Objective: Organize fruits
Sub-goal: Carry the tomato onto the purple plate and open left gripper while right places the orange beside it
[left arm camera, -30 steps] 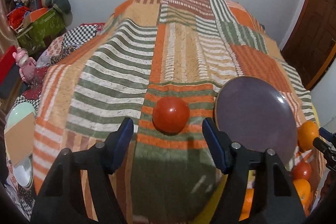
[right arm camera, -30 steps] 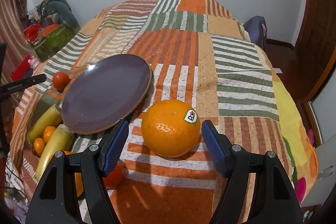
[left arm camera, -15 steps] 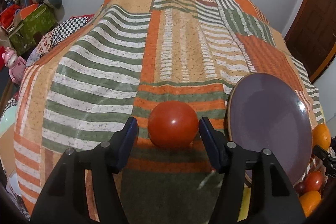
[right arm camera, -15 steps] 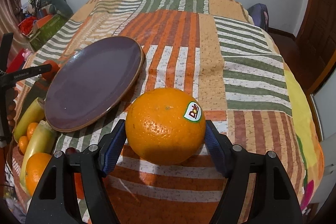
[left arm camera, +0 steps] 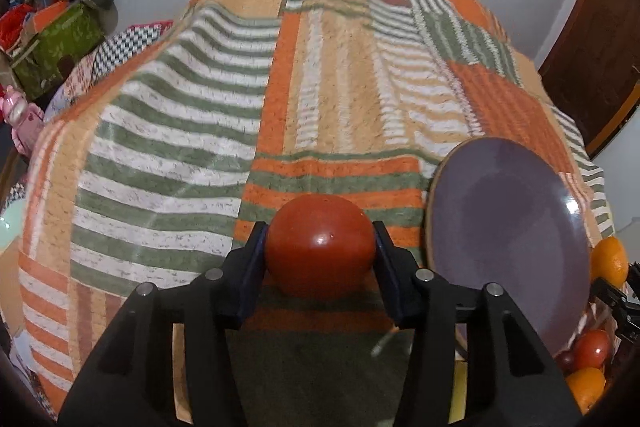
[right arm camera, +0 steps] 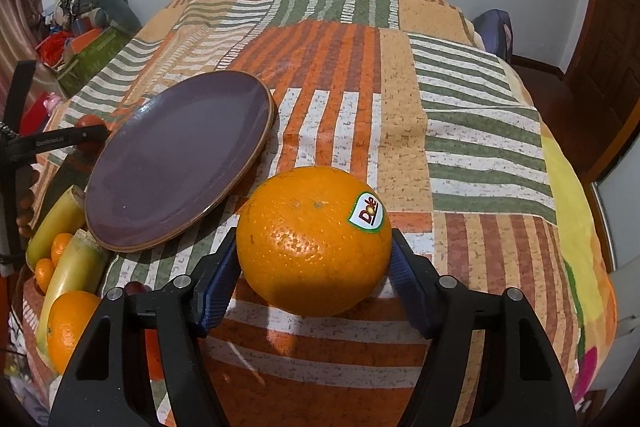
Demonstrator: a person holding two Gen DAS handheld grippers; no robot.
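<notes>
The left gripper [left arm camera: 320, 247] has its jaws closed on a red tomato [left arm camera: 320, 245], pads pressing its two sides, low over the striped bedspread [left arm camera: 180, 155]. The right gripper [right arm camera: 314, 263] likewise clamps a large orange [right arm camera: 314, 241] across its widest part (a sensible hold for a round, slippery thing). Whether either fruit is clear of the cloth cannot be told. Between them lies the empty purple plate [right arm camera: 172, 167], probably the destination, with bananas [right arm camera: 60, 219] and small oranges [right arm camera: 60, 251] waiting beside it. Both held fruits are near-spherical, so no long axis matters; the orange's sticker [right arm camera: 366, 213] faces up and to the right.
</notes>
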